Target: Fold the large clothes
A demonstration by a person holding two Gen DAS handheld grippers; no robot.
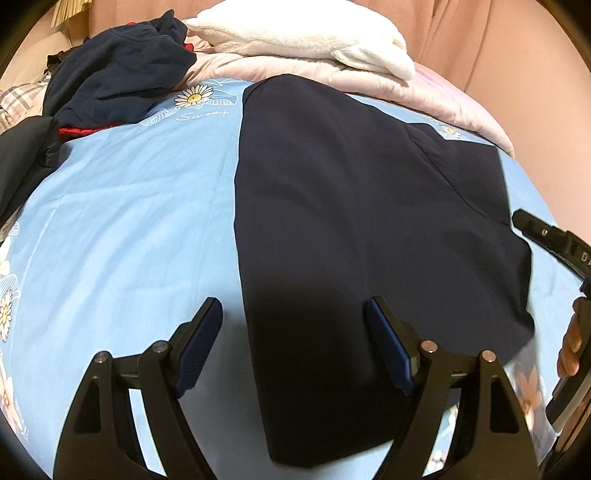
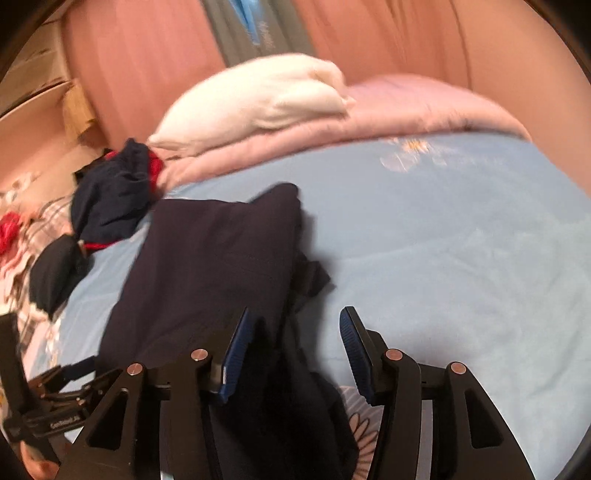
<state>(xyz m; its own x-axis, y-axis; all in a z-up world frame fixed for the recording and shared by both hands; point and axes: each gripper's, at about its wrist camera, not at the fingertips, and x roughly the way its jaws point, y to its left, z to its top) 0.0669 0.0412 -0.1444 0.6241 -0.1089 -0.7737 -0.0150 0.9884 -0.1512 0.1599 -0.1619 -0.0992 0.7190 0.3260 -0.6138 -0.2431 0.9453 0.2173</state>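
Left wrist view: navy garment (image 1: 351,206) lies folded flat mid-frame on the blue bed sheet (image 1: 129,221); left gripper (image 1: 295,343) spread, empty. Right gripper (image 2: 295,354) parted, empty. Navy heap (image 1: 122,74) upper left looks unfolded.

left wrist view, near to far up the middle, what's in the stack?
Left claw, jaws open → dark navy garment flat on the blue floral sheet → pink quilt → white fleece blanket on top → pink curtain.
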